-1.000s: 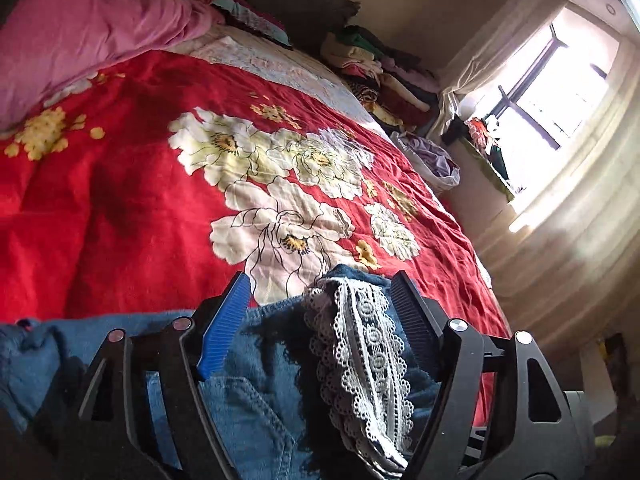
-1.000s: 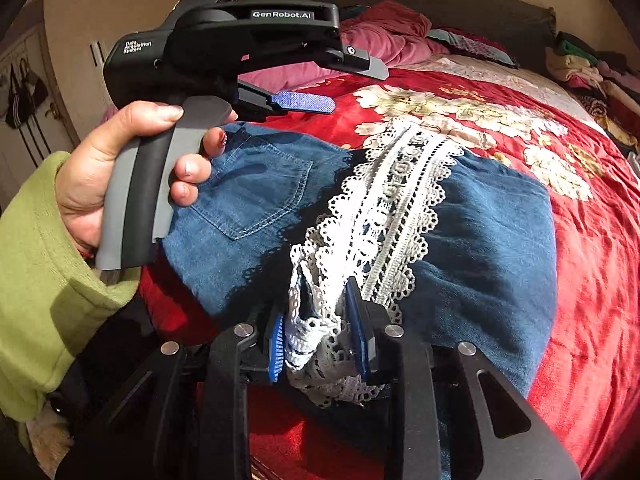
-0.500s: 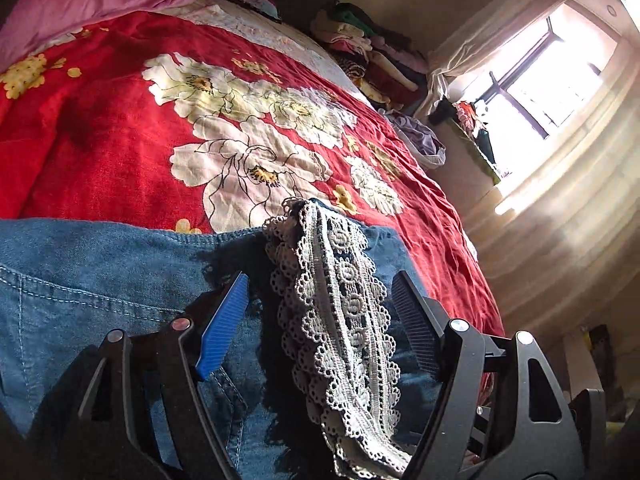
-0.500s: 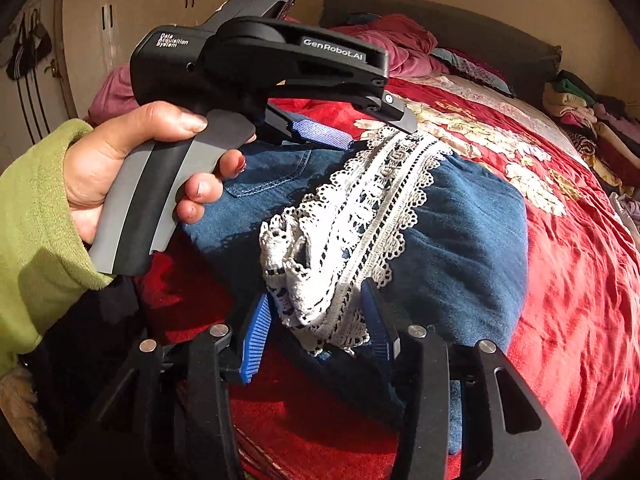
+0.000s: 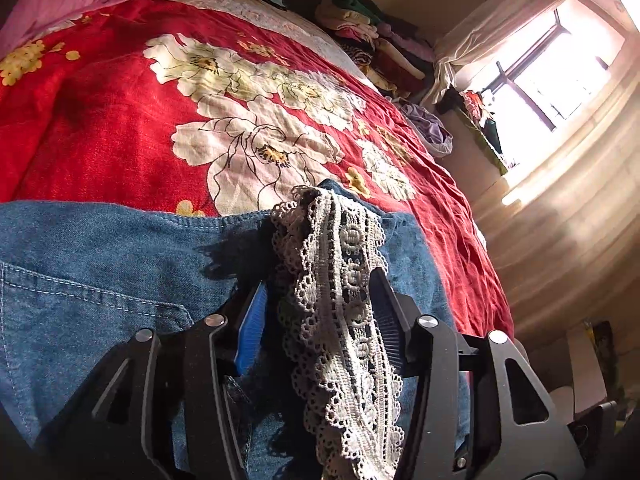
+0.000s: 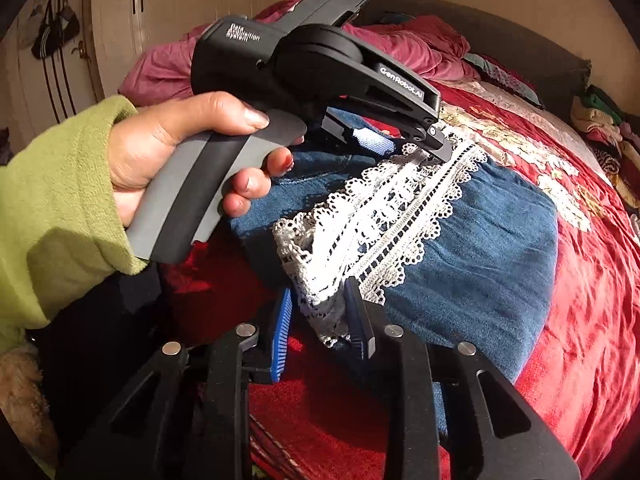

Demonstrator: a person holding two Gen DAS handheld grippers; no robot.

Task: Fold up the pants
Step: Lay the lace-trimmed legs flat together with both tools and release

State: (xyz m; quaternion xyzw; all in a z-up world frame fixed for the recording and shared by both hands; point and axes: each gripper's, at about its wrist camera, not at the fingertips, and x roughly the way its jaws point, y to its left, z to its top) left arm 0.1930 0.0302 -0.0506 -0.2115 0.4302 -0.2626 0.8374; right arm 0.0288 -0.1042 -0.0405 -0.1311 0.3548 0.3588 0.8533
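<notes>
Left wrist view — pants: We saw the denim pants lying folded on the red floral bedspread, waistband edge towards the pillows, a back pocket seam showing at the left.
Left wrist view — lace: A white lace trim ran down the leg between the jaws, bunched into a ridge at its far end.
Left wrist view — left gripper: The left gripper had just been closing; its jaws stood about half open, straddling the lace and denim, and the blue pad at the left did not look pressed against cloth, so we judged no grip was made yet.
Right wrist view — pants: The pants lay near the bed's edge, a rounded blue bundle, the lace crossing it diagonally.
Right wrist view — right gripper: The right gripper stood narrow, its jaws pinching the crumpled near end of the lace with denim under it.
Right wrist view — left hand: The person's left hand, in a green sleeve, held the other tool's grey handle above the far end of the lace.
Handling, our judgement: Denim seemed soft yet fairly heavy and would hold a crease; the lace looked light, open and easy to snag or stretch.
Where to hold, our judgement: We would have taken lace and denim together at the edge, never the lace alone.
</notes>
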